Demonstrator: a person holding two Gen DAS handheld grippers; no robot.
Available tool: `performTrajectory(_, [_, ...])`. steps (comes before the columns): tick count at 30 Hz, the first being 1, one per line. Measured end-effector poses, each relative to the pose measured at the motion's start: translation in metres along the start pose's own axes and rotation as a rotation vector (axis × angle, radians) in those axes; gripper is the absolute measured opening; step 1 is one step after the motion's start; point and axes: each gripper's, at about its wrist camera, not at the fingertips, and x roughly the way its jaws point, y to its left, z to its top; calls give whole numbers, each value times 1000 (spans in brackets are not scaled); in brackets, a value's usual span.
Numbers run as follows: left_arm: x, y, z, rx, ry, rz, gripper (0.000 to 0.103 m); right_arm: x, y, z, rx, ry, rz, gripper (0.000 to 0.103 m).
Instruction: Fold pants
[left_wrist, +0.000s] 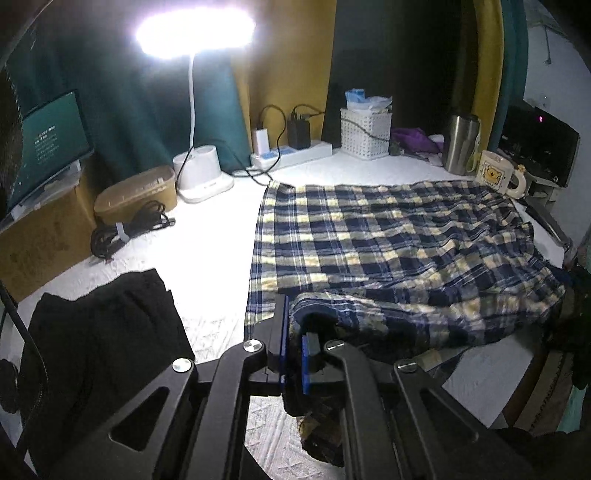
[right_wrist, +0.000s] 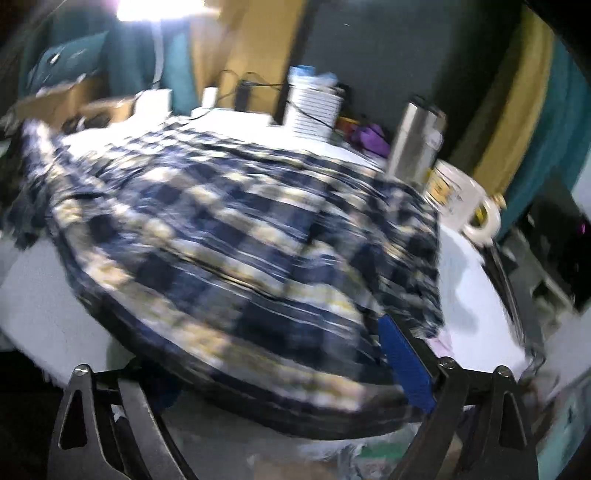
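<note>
Blue and yellow plaid pants (left_wrist: 388, 240) lie spread on the white table (left_wrist: 207, 236). My left gripper (left_wrist: 293, 350) is shut on the near edge of the pants and holds a fold of the cloth lifted. The right wrist view is blurred by motion. There the pants (right_wrist: 229, 236) fill the middle, and only one blue pad (right_wrist: 404, 365) of my right gripper shows at the right side of the cloth. The other finger is hidden under the fabric, so I cannot tell how the jaws stand.
A dark garment (left_wrist: 107, 325) lies at the near left. Along the back stand a lit desk lamp (left_wrist: 199, 173), a power strip (left_wrist: 291, 153), a white basket (left_wrist: 365, 133), a steel tumbler (left_wrist: 460, 144) and a bear mug (left_wrist: 498, 175). Coiled cables (left_wrist: 125, 232) lie left.
</note>
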Motion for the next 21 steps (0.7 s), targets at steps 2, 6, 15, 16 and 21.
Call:
performTrajectory(2, [3, 1, -2, -3, 13, 3, 4, 0, -14, -3, 50, 0, 4, 63])
performTrajectory(6, [7, 1, -5, -8, 38, -9, 4, -2, -31, -6, 96, -13, 16, 46])
performTrajectory(15, [1, -5, -10, 23, 62, -84, 5, -33, -42, -2, 148, -76, -2, 22])
performTrajectory(16, [2, -6, -12, 28, 74, -91, 5, -35, -44, 0, 159, -79, 2, 22])
performTrajectory(21, [4, -15, -28, 40, 108, -133, 59, -49, -57, 11, 220, -96, 9, 22])
